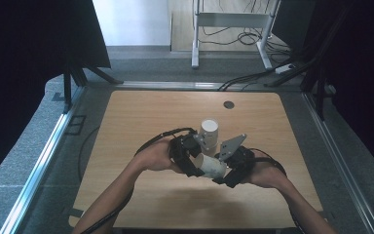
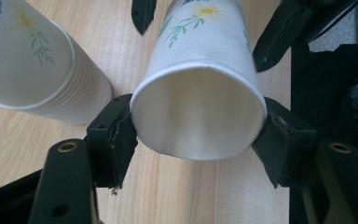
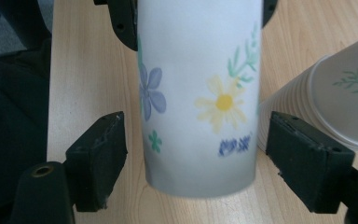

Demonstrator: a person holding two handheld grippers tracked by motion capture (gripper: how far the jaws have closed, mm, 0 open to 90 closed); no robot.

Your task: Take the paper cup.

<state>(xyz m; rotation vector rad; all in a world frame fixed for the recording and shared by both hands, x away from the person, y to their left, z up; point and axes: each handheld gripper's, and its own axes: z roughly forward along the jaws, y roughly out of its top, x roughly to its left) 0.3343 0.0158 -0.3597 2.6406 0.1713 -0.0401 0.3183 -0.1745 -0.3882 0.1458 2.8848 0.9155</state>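
Both forearms are reaching in from the near edge and angling toward each other, the left gripper point(image 1: 193, 157) pinching the rim of a paper cup point(image 1: 213, 167) between its pads point(image 2: 114, 140), while the right gripper point(image 1: 230, 167) is facing it with jaws standing apart beside the cup's sides.

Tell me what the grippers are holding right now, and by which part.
The left gripper clamps a flowered paper cup at its open rim. The right gripper straddles the cup's base end, its pads not touching.
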